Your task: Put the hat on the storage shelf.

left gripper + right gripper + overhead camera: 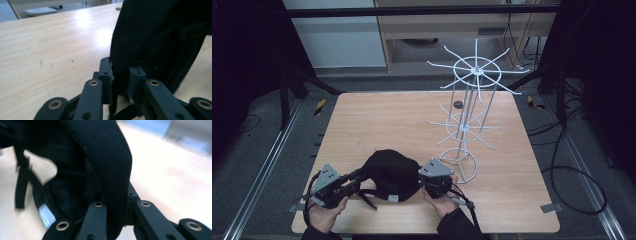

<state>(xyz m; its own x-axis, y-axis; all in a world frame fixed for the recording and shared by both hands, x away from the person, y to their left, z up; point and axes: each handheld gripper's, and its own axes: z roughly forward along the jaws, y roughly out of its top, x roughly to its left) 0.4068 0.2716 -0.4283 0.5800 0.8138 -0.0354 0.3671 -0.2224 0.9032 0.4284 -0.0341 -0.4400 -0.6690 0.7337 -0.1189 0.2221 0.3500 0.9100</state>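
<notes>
A black cap (391, 172) lies near the front of the wooden table (377, 120), held from both sides. My left gripper (356, 176) is shut on the cap's left edge; in the left gripper view the black fabric (150, 37) is pinched between the jaws of the left gripper (120, 75). My right gripper (426, 179) is shut on the cap's right edge. In the right gripper view a black band of the cap (110, 165) runs down between the jaws of the right gripper (115, 205), with a white label (47, 216) inside the cap. A black strap (369, 197) trails toward the front edge.
A white wire rack (469, 112) with two tiers of spokes stands on a ring base right of centre, close behind my right gripper. A small dark round object (458, 104) lies at the back of the table. Cables run over the floor at the right.
</notes>
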